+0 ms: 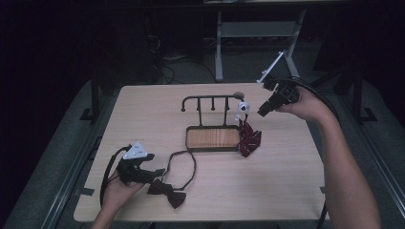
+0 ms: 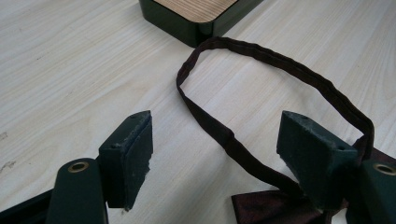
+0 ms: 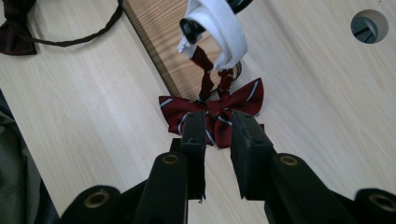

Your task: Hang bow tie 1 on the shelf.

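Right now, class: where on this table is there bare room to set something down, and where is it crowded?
Free: the table left of the hook rack, and the near right corner, below the striped bow tie. Crowded: around the rack, and near the left gripper by the dark bow tie.

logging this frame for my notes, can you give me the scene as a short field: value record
surface: light wooden table
rack: black hook rack on a wood-topped base
striped bow tie: red striped bow tie hanging by its white strap from the rack's right end
dark bow tie: dark bow tie flat on the table, strap looped
left gripper: jaws open, astride the dark strap
right gripper: jaws narrowly apart, gripping nothing, above the striped tie
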A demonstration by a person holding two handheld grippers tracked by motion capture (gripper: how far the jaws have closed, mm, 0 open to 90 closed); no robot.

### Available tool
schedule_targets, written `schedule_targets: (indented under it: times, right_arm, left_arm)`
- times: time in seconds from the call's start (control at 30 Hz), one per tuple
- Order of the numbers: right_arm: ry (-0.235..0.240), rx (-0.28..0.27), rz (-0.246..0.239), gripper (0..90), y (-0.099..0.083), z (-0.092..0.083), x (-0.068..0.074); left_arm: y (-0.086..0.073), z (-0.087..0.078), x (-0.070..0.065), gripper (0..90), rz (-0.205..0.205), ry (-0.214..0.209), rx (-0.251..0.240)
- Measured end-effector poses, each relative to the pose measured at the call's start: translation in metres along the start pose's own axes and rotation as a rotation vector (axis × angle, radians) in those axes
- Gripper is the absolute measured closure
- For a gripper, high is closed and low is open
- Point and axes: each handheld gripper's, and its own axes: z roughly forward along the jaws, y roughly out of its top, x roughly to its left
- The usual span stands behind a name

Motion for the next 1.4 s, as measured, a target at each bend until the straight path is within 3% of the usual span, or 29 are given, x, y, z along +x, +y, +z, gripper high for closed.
schedule_targets:
  times: [0.47, 0.73, 1.4]
  right_arm:
    - [0.032, -0.028, -0.049, 67.3, -0.017, 0.006, 0.013]
    - [0.047, -0.032, -0.055, 64.3, -0.025, 0.014, 0.017]
    - [0.051, -0.055, -0.041, 56.9, -0.055, 0.026, 0.028]
  left_arm:
    - [0.000, 0.000, 0.000, 27.0, 0.012, -0.001, 0.012]
    - [0.000, 0.002, -0.002, 27.0, -0.012, -0.005, 0.000]
    - [0.000, 0.002, -0.002, 27.0, -0.004, -0.003, -0.002]
